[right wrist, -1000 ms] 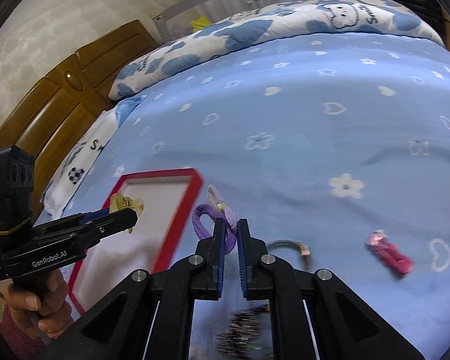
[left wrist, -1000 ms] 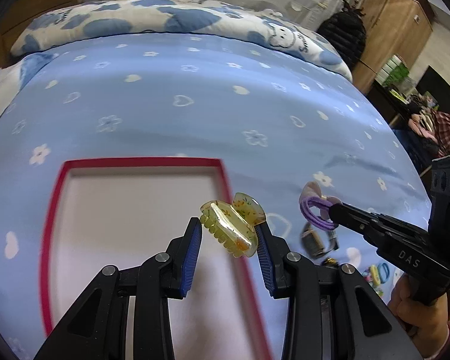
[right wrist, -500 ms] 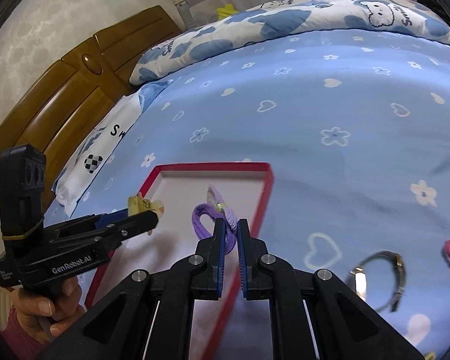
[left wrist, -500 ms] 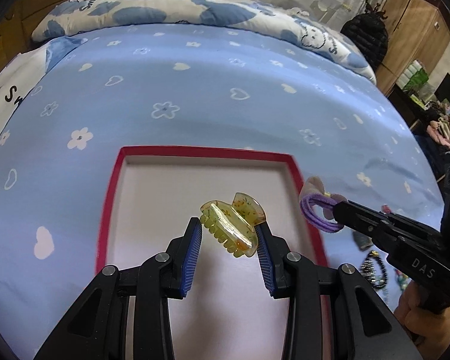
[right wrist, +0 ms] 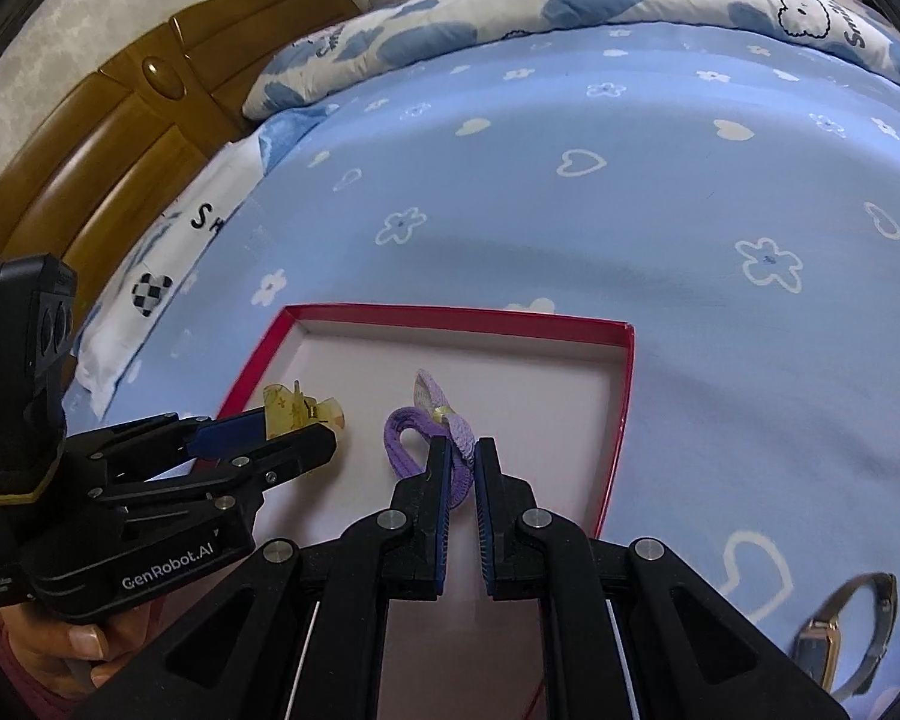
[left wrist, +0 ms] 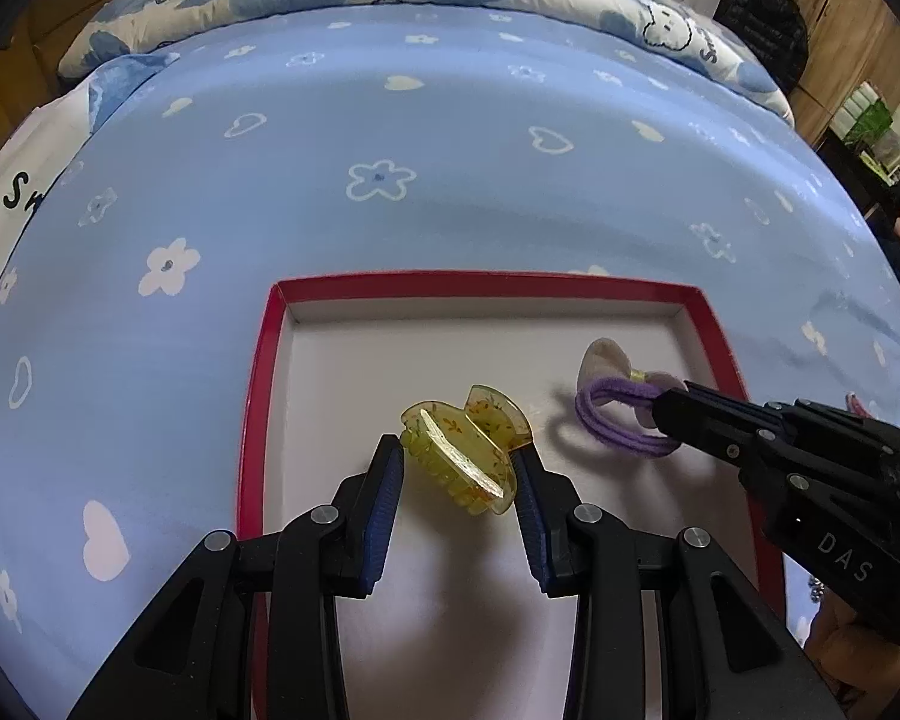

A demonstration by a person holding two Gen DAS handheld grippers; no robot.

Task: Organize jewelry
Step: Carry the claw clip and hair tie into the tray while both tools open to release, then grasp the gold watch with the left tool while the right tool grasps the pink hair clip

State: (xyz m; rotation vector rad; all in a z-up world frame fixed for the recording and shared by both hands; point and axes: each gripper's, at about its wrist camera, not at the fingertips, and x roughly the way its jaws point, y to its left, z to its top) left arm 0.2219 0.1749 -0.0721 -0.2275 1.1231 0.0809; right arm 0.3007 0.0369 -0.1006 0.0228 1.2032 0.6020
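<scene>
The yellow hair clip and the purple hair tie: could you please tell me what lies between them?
Only bare pale floor of the red-rimmed tray separates the yellow hair clip from the purple hair tie, as the left wrist view shows.

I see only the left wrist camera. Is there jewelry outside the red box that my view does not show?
Observer: Yes. A watch lies on the blue sheet, to the right of the red box.
Operator: Is the right gripper really closed on the purple hair tie?
Observer: Yes. Along the right gripper, both fingers pinch the purple hair tie; its loop sticks out to their left.
Operator: And my clip?
Observer: From the side, the yellow hair clip stands up above the fingers of the left gripper.
</scene>
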